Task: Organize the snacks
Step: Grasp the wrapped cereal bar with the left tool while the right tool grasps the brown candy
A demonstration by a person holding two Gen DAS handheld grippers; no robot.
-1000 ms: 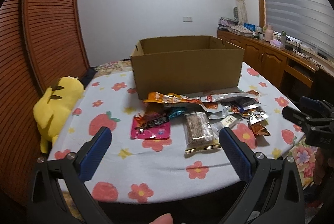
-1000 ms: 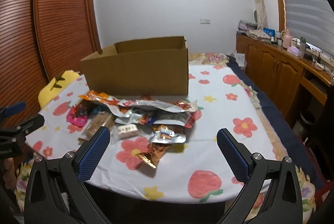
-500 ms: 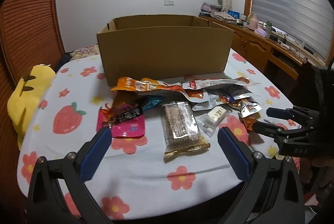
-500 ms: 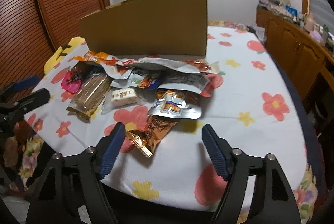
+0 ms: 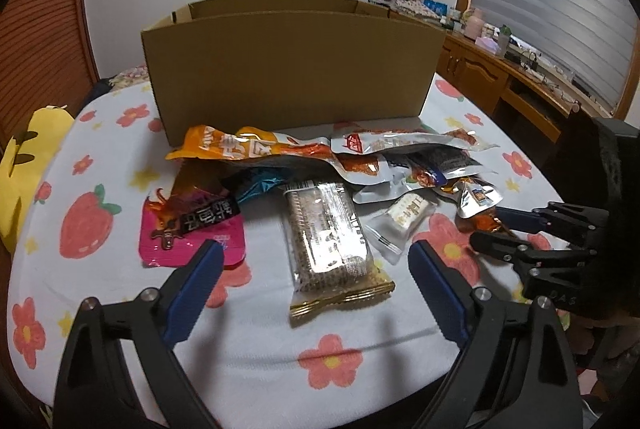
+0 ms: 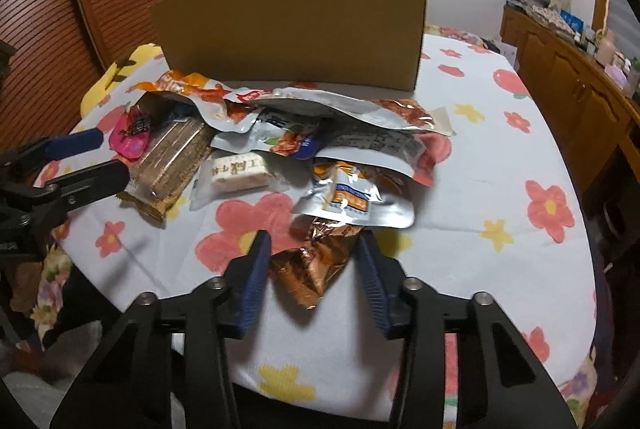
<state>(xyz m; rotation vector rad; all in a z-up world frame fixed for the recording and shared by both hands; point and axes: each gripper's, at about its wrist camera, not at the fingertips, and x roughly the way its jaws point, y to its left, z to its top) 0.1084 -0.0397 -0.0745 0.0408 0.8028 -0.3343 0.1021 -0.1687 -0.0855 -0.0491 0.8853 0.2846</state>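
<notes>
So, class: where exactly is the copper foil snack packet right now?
In the right wrist view, the copper foil snack packet lies on the tablecloth between the right gripper's open jaws, its far end tucked under the silver pouch.

Black tool (image 6: 314,263), ribbed blue fingers (image 6: 253,279)

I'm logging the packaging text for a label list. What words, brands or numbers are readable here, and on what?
"DAS": raised letters on the right gripper body, seen from the left wrist.
Pink packet: bold Chinese characters on a black band, too distorted to quote.
Orange bag: large white characters, not legible.
White candy wrapper: Chinese characters, blurred.
Silver pouch: print too small.
Cardboard box: no text visible.
</notes>
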